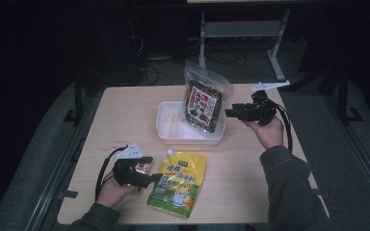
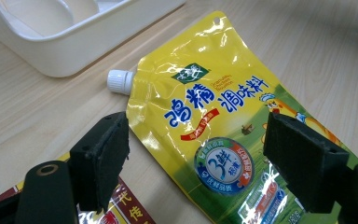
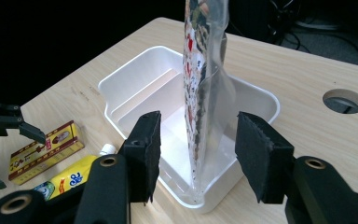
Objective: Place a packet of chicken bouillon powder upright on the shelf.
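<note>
**A:** Here, taking the white tray (image 1: 166, 130) as landmark: where do the items lie?

**B:** The tray sits on the wooden table (image 1: 250, 168), toward its far half. A clear snack bag (image 1: 204, 101) with a dark printed label stands upright inside the tray, at the end nearer the right gripper (image 1: 231, 113). Seen edge-on in the right gripper view, the bag (image 3: 204, 84) rises from the tray's near corner, its foot against the tray wall (image 3: 242, 163).

**A:** And on the person's side of the tray?

**B:** A yellow spouted pouch (image 1: 179, 183) lies flat on the table, just short of the tray, its white cap (image 2: 120, 80) pointing toward the tray. Beside the pouch, on its left, lies a small red and yellow box (image 1: 143, 167), partly under the left gripper (image 1: 156, 179).

**A:** State of the two claws?

**B:** The left gripper (image 2: 196, 158) is held with jaws spread wide over the pouch (image 2: 214, 121), one pad near the pouch's left edge and the other above its printed face; whether either pad touches the pouch cannot be told. The right gripper (image 3: 196, 154), held beside the tray's right end, has its jaws wide apart on either side of the bag's lower edge, with clear gaps to both pads, so it grips nothing
</note>
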{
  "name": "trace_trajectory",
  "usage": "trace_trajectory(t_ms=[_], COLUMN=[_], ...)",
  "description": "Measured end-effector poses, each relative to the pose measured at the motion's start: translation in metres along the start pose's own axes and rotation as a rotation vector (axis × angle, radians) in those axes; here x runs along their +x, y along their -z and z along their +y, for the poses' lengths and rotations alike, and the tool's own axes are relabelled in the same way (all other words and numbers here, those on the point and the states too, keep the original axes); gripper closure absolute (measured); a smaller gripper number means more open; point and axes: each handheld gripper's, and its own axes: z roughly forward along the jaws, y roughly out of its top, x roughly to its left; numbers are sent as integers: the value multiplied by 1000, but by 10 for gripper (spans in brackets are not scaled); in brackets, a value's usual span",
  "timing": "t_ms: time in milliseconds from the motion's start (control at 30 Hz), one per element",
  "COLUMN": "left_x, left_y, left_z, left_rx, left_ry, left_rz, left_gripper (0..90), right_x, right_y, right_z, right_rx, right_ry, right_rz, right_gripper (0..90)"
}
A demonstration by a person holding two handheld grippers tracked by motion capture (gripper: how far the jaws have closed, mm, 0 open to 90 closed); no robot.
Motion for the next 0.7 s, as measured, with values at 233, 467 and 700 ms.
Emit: trace_trajectory(t_ms=[233, 467, 700], left_x=[0, -1, 0], left_y=[0, 1, 1], left_z=[-1, -1, -1], left_rx=[1, 3, 3], left_ry=[3, 2, 2], left_rz=[0, 7, 13], left_gripper=[219, 219, 219], right_x=[5, 10, 14], right_y=[4, 6, 7], right_z=[-9, -18, -27], right_rx=[7, 16, 23], right_ry=[-7, -8, -15], right_rz=[14, 33, 49], right_gripper=[475, 455, 429])
